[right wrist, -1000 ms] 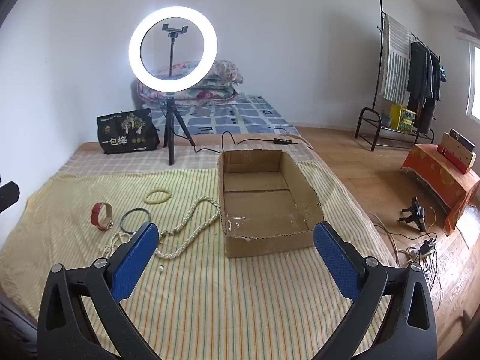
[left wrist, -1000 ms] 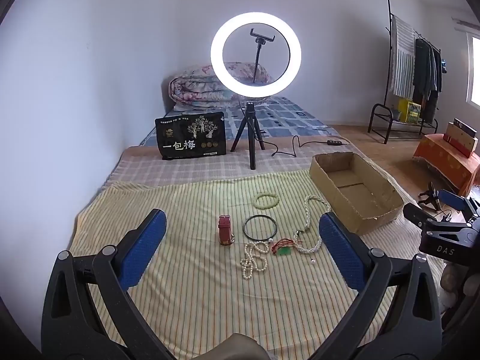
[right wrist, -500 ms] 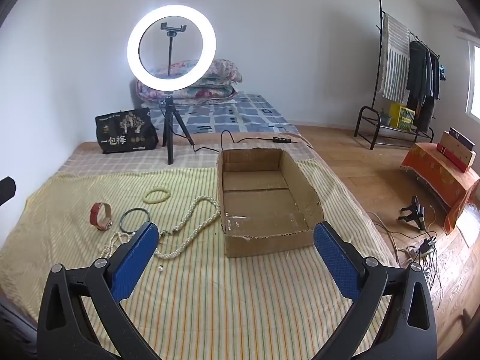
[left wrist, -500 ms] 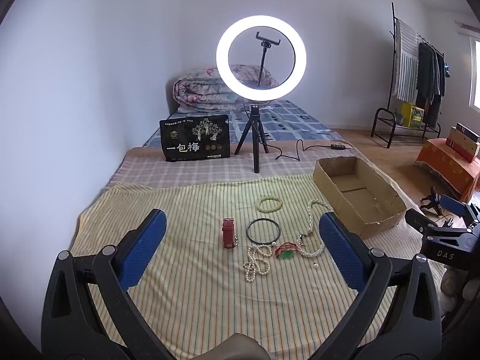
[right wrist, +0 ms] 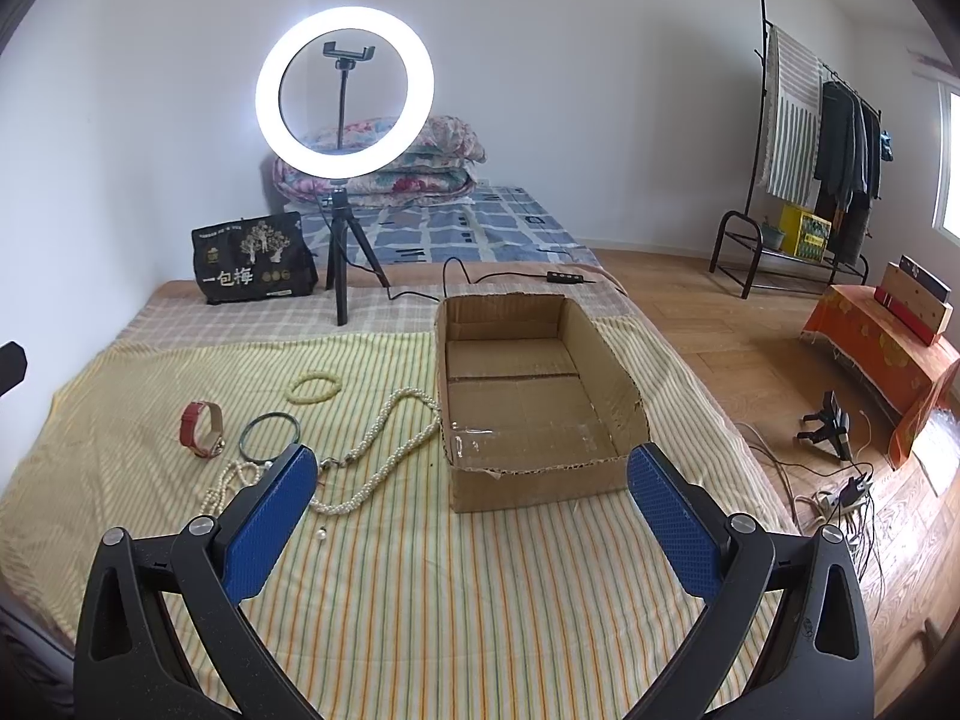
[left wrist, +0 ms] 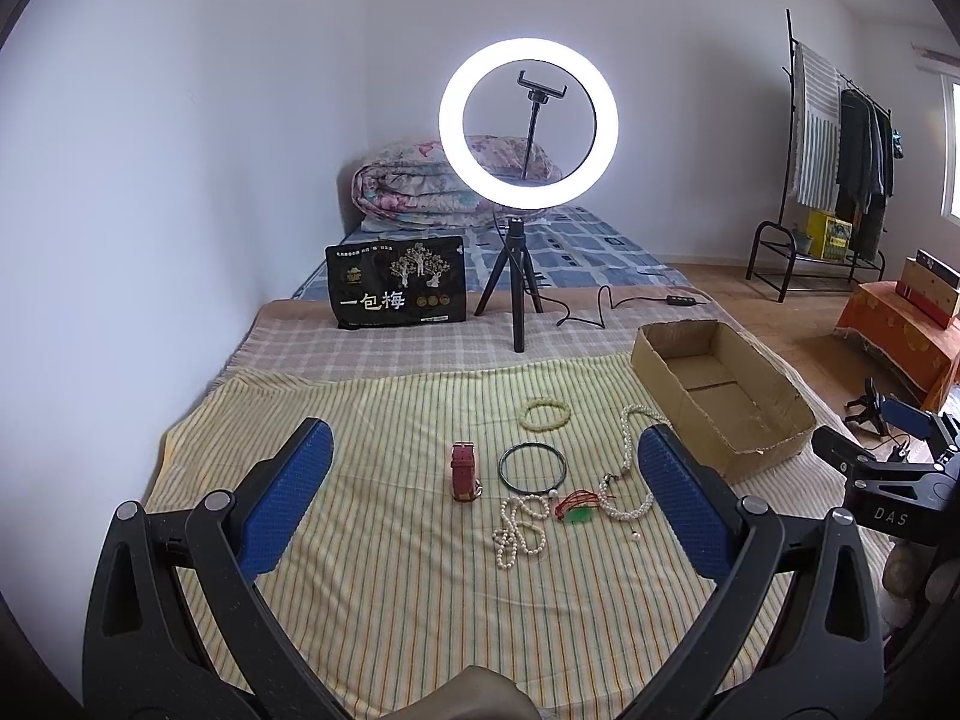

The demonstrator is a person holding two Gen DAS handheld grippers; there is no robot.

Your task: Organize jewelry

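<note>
Jewelry lies on a striped yellow cloth point(left wrist: 390, 588): a red watch strap point(left wrist: 464, 470), a dark bangle point(left wrist: 531, 467), a pale green bead bracelet point(left wrist: 545, 414), a small pearl strand point(left wrist: 517, 531), a long pearl necklace point(left wrist: 627, 468) and a red-corded green pendant point(left wrist: 577, 510). An open cardboard box point(right wrist: 528, 396) stands to their right. My left gripper point(left wrist: 483, 504) is open and empty, held above the cloth short of the jewelry. My right gripper point(right wrist: 474, 522) is open and empty, in front of the box. The right gripper's body shows in the left wrist view point(left wrist: 882, 480).
A lit ring light on a tripod point(left wrist: 521, 192) and a black printed bag point(left wrist: 396, 288) stand behind the cloth, with its cable point(right wrist: 480, 282) near the box. Folded quilts point(left wrist: 420, 186) lie by the wall. A clothes rack point(right wrist: 810, 138) and floor cables point(right wrist: 840, 480) are to the right.
The left wrist view has shifted a little, so the jewelry and ring light sit slightly further right in it. The right gripper has barely moved. Both stay open.
</note>
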